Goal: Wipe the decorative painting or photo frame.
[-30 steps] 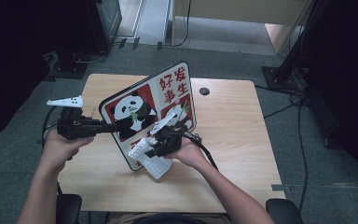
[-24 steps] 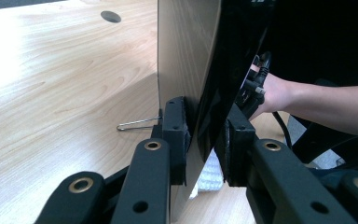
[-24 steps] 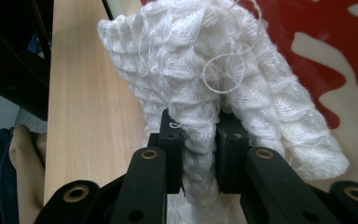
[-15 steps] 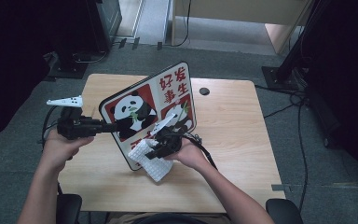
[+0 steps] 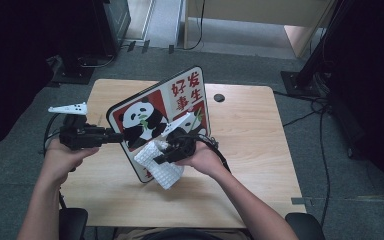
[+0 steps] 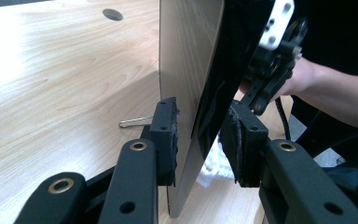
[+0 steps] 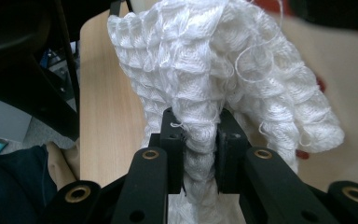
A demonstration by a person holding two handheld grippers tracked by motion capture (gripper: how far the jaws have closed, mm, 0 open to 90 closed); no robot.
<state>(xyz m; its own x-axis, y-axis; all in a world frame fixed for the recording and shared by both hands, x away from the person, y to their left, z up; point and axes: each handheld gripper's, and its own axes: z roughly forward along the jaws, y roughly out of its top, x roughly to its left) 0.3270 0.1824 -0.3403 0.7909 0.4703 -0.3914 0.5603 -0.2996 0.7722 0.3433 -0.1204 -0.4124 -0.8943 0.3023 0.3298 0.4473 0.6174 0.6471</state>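
Board: one panda sign board [image 5: 166, 117] is seen in the high view, held tilted on its lower edge on the table [image 5: 260, 150], its printed face turned toward the person; two pandas and four red characters are counted on it.
Board edge: in the left gripper view the board [image 6: 186, 60] is shown edge-on, a plain pale back at 9 o'clock and a dark glossy face at 3 o'clock; this thin profile is not given by the high view.
Left gripper: the left gripper [image 5: 111, 137] is seen at 9 o'clock of the board in the high view; in its own view [image 6: 199, 140] the board's edge is straddled by the two pads, the left pad touching the back, the right pad just beside the face, so a loose pinch is read.
Cloth: one white waffle-weave cloth [image 5: 157, 162] is seen at 6 o'clock of the board, pressed against its lower face.
Cloth detail: in the right gripper view the weave and loose threads of the cloth [image 7: 214, 70] are made plain.
Right gripper: the right gripper [image 7: 200, 140] is pressed together on a bunched fold of the cloth; in the high view it [image 5: 167, 156] is seen at the board's lower face.
Small items: one wire clip [image 6: 135, 122] is seen lying on the table behind the board; one dark round hole [image 5: 219, 97] is counted at the table's 1 o'clock.
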